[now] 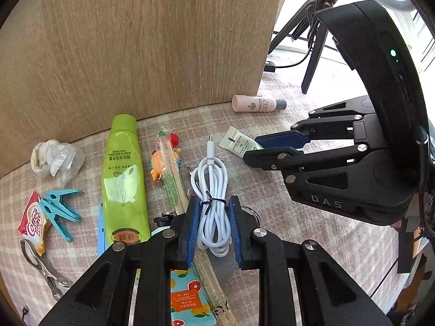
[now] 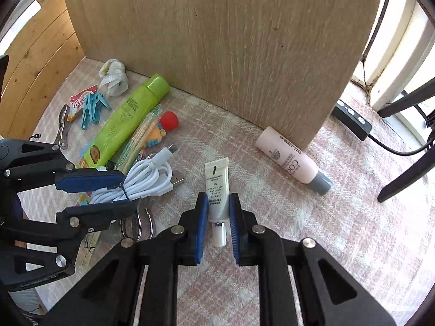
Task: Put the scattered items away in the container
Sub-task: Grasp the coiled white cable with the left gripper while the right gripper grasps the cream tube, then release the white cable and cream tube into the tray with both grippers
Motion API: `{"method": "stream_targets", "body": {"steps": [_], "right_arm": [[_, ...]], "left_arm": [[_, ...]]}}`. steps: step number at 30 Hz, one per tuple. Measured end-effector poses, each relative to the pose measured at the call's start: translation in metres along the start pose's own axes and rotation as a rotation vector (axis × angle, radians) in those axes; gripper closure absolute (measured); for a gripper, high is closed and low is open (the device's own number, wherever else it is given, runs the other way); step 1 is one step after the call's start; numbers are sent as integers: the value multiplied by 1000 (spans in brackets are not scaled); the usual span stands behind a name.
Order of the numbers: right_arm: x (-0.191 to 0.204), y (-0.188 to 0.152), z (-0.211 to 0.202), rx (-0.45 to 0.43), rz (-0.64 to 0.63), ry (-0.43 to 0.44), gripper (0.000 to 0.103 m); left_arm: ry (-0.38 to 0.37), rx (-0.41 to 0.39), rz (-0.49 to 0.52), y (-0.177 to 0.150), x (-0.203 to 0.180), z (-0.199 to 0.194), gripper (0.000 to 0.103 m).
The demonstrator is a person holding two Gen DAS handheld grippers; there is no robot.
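**Both tongs clamped on stuff, container nowhere in shot**

Going left to right in your left wrist view: crumpled plastic bag (image 1: 55, 157) at mid-left, with the Coffee Mate sachet (image 1: 32, 222) and blue clothes pegs (image 1: 59, 212) below it, touching each other. Next comes the green hand cream bottle (image 1: 123, 179), lying lengthwise, then a cartoon keychain figure (image 1: 163, 163) with wrapped chopsticks (image 1: 174, 182) across it. At lower centre your left tongs (image 1: 214, 222) are nearly closed, both blue pads pressing on the coiled white USB cable (image 1: 213, 190). To the right, your right tongs (image 1: 274, 148) reach in from the frame's right side.

In the right wrist view, your right tongs (image 2: 218, 214) sit at lower centre, narrowed down around the small white tube (image 2: 217, 190), pads against its sides, cap end pointing at the camera. Right of that, the pink bottle (image 2: 291, 157) lies against the corner of the wooden panel (image 2: 217, 40), well apart from the rest. Everything rests on the plaid cloth (image 2: 326, 231). I can't spot the container in either view.
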State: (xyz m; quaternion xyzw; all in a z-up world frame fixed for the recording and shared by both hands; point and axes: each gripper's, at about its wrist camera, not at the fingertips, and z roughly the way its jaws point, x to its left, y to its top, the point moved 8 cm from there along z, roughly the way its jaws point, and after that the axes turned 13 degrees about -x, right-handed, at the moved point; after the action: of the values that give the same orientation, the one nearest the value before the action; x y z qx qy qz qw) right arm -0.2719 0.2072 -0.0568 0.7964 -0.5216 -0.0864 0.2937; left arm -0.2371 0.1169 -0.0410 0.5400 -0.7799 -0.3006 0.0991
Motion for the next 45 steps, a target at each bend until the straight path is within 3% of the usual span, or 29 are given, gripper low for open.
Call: {"method": "stream_targets", "body": {"steps": [2,3,13,19,27,38,43,45], "right_arm": [[-3,-5,-13,-27,28,2,89],[-5,-8,-21,-39,48,6,89],[-36,-45,-106,-134,155,-22,89],[-54,-73,-171,-229,281,-44,89],[-109,-144,-286,-304,454,-221,89],[-214,-318,-426,-320,754,-566,89],[-226,-364,-465,-328,820,-639,89],[-223,-374,-471,-335,829,-617,89]], "left_arm": [[-5,-19,-7,0,-4,-9,83],[-4,-30,-5,0,-6,-14,88],[-36,-64,-20,0,-21,-35,89],[-99,-108,9,7,-64,-57,89],[-294,-129,128,21,-191,-59,89],[-572,-106,354,15,-398,-83,89],[-661,-95,432,6,-471,-97,89],[-676,-104,444,3,-494,-104,88]]}}
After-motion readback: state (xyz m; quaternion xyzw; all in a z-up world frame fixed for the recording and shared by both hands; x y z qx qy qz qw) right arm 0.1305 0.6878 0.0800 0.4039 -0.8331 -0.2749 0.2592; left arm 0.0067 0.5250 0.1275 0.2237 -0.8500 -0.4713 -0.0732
